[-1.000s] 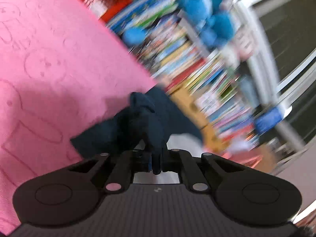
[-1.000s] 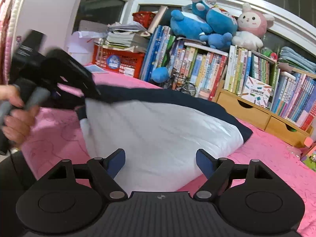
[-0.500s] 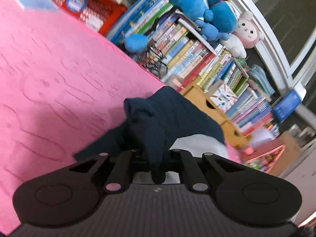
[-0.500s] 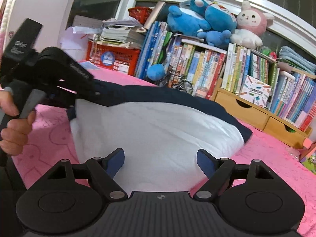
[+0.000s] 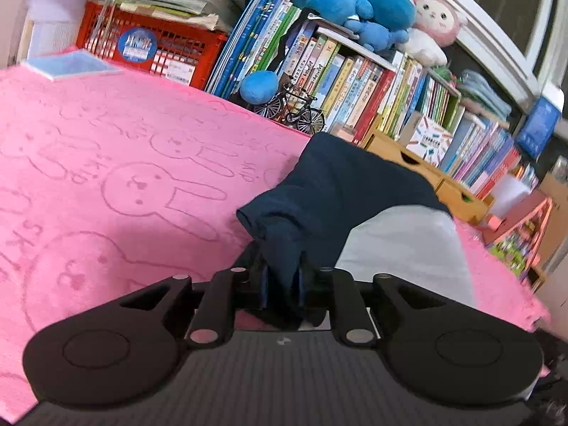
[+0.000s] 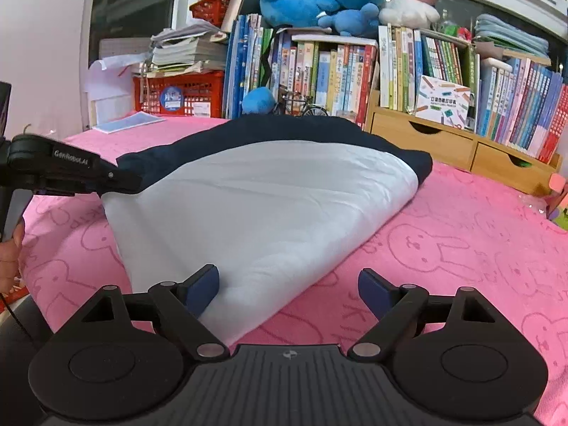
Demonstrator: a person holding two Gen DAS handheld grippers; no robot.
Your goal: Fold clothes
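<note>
1. Left wrist view: the left gripper (image 5: 282, 284) is seen with a bunched navy sleeve (image 5: 284, 248) of the garment (image 5: 355, 191) between its blue pads. The jaws are opening, with the cloth between them; whether the pads press on it cannot be told from this view. The sleeve is drawn toward the camera, probably so that it can be laid across the body for a fold.

2. Same view: the garment lies on the pink blanket (image 5: 124, 163). A wide bare stretch of blanket is noted to the left; the bookshelf (image 5: 355, 81) bounds the far edge, so room for moving is judged best to the left and toward the camera.

3. Right wrist view: the right gripper (image 6: 289, 293) is spread wide and widening further, nothing pinched. One pad sits just beside the near edge of the white panel (image 6: 255, 206), the other over bare blanket (image 6: 461, 241).

4. Same view: the white panel is folded over, the navy part showing behind it. The left gripper (image 6: 124, 181) is at the garment's left edge. Clear blanket is recorded to the right, ending at the wooden drawers (image 6: 443, 142).
</note>
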